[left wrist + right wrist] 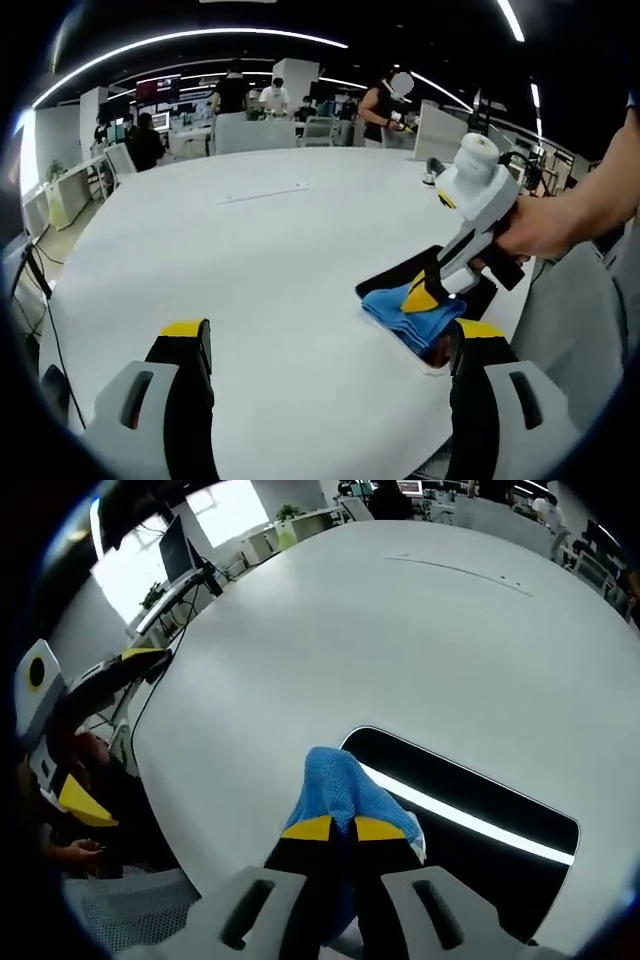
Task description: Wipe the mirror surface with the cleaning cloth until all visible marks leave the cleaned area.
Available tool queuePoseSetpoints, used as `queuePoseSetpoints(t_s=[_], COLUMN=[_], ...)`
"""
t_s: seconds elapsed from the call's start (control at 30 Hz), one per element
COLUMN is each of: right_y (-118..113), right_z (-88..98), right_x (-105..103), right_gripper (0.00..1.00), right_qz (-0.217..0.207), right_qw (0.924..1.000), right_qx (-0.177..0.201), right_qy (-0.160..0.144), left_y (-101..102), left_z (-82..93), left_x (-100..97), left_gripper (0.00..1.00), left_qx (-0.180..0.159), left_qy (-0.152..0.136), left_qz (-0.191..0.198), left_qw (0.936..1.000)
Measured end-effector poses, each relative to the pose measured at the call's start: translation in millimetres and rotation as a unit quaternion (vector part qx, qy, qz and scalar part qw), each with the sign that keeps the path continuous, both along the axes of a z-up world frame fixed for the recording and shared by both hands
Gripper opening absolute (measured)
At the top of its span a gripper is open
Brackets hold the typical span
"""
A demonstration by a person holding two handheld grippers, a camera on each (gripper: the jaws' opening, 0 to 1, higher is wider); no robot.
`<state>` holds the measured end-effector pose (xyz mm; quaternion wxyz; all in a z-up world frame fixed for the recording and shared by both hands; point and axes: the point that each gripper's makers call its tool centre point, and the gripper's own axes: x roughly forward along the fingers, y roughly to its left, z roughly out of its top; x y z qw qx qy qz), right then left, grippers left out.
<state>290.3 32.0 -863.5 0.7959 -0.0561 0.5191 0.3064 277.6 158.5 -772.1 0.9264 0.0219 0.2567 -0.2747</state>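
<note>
In the right gripper view, the right gripper has its 2 yellow-tipped jaws pressed together on a bunched blue cleaning cloth, which rises just ahead of the tips and rests on the near end of the mirror. The mirror lies flat on the white table, dark, with a bright strip of reflected light across it.

In the left gripper view, the left gripper hangs over bare table with its jaws wide apart, clamping nothing. The cloth and mirror lie to its right, under the right gripper, held by a hand. People stand at desks beyond the table.
</note>
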Motion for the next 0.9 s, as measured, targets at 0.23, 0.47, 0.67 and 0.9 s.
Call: queuePoseSetpoints(t_s=[0.23,0.47,0.67,0.9], right_y=[-11,-24,-34,-44], right_z=[-0.4,0.7,0.3,1.0], right_x=[-1,-3,-4,-5], right_gripper=[0.0,0.0,0.0,0.0], right_qz=[-0.018,-0.026,-0.034,-0.04], right_qw=[0.9997,0.9995,0.9992,0.999], right_qx=[0.011,0.01,0.012,0.014], right_qy=[0.012,0.013,0.015,0.016], left_y=[-9,-12,-14,-16], left_z=[-2.0,-0.5,1.5,3.4], left_x=[-0.9,-0.9,-2.9,-6.1], left_gripper=[0.99,0.99,0.99,0.99], left_qx=[-0.005,-0.007,-0.007,-0.007], left_qy=[0.0,-0.003,-0.005,-0.007], left_qz=[-0.004,-0.004,-0.003,-0.001], left_qw=[1.0,1.0,1.0,1.0])
